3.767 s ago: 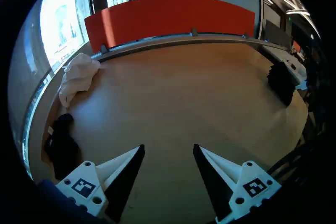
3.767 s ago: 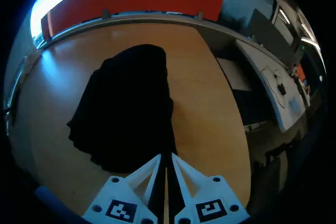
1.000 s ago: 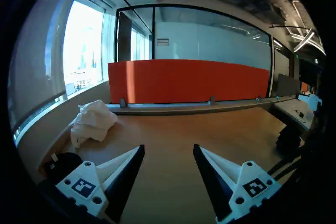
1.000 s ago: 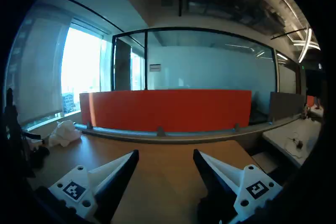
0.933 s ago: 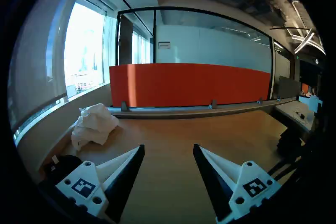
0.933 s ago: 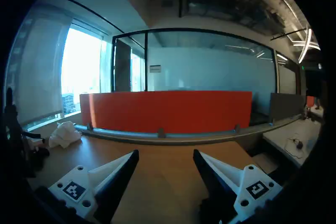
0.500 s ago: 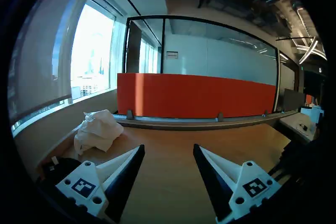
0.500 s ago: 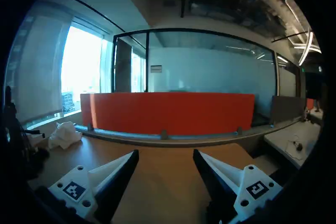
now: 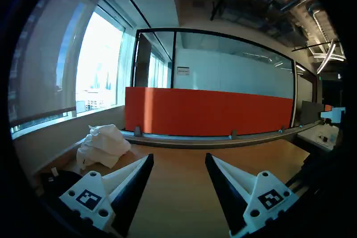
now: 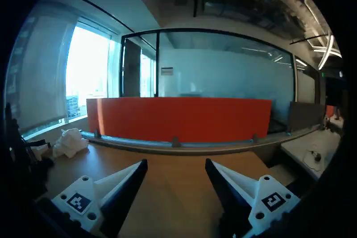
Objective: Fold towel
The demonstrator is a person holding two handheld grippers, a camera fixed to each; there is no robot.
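Note:
A crumpled white towel [image 9: 103, 145] lies at the far left of the wooden table [image 9: 187, 184], well ahead and left of my left gripper [image 9: 178, 180], which stands open with nothing between its fingers. A dark cloth [image 9: 58, 180] sits near the table's left edge, beside the left finger. In the right gripper view the same white towel [image 10: 69, 143] lies far off at the left. My right gripper [image 10: 176, 184] is open and empty, held low over the table [image 10: 178, 180]. Both cameras look level across the tabletop.
An orange divider panel [image 9: 209, 113] runs along the table's far edge, also seen as the orange panel [image 10: 178, 117]. Bright windows [image 9: 96, 77] line the left wall. A neighbouring white desk [image 10: 312, 148] stands at the right. Dark shapes [image 10: 18, 157] crowd the right gripper view's left edge.
Since 3.8 s ago both grippers tilted up from looking down at the table to level. The right gripper let go of the black towel and opened. In the last second, only slight upward drift.

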